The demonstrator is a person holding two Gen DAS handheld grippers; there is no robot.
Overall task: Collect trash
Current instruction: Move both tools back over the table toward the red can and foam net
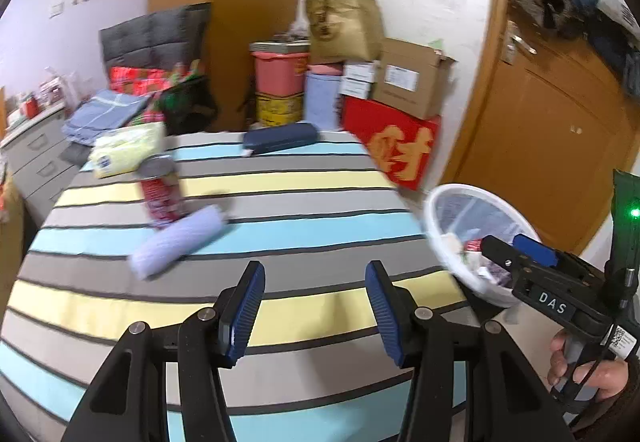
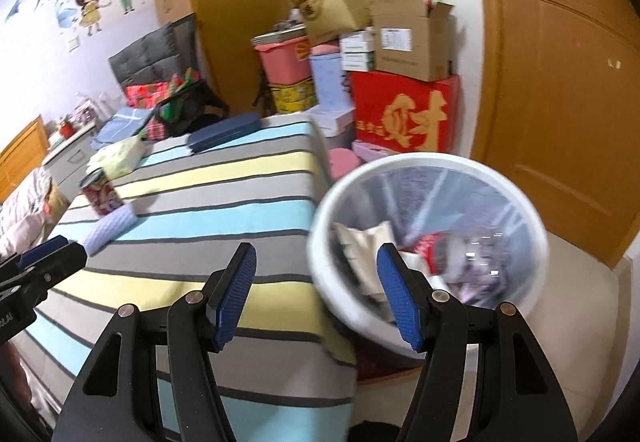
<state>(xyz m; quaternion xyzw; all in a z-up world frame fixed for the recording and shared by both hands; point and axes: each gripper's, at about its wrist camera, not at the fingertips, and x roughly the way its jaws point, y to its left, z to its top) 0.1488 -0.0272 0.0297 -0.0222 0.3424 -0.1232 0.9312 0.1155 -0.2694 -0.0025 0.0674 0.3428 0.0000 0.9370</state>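
Note:
A red drink can (image 1: pixel 160 193) stands on the striped tablecloth (image 1: pixel 304 209), and a lavender roll (image 1: pixel 180 242) lies against it. My left gripper (image 1: pixel 314 306) hangs over the cloth, nearer than both, open with nothing between its pads. To the right, off the table's edge, a white bin (image 1: pixel 456 189) holds crumpled wrappers. My right gripper (image 1: pixel 508 246), held by a hand (image 1: pixel 588 370), reaches over its rim. In the right wrist view the right gripper (image 2: pixel 318 298) is open and empty, straddling the table's corner and the bin (image 2: pixel 400 161). The can (image 2: pixel 102 191), the roll (image 2: pixel 110 228) and the left gripper (image 2: pixel 66 248) sit at the left.
A yellow tissue pack (image 1: pixel 128 147) and a dark blue case (image 1: pixel 280 137) lie at the table's far side. Beyond stand stacked boxes, a pink bucket (image 1: pixel 280 73) and a red carton (image 1: pixel 400 149). A wooden door (image 1: pixel 552 129) is at the right and a grey cabinet (image 1: pixel 36 157) at the left.

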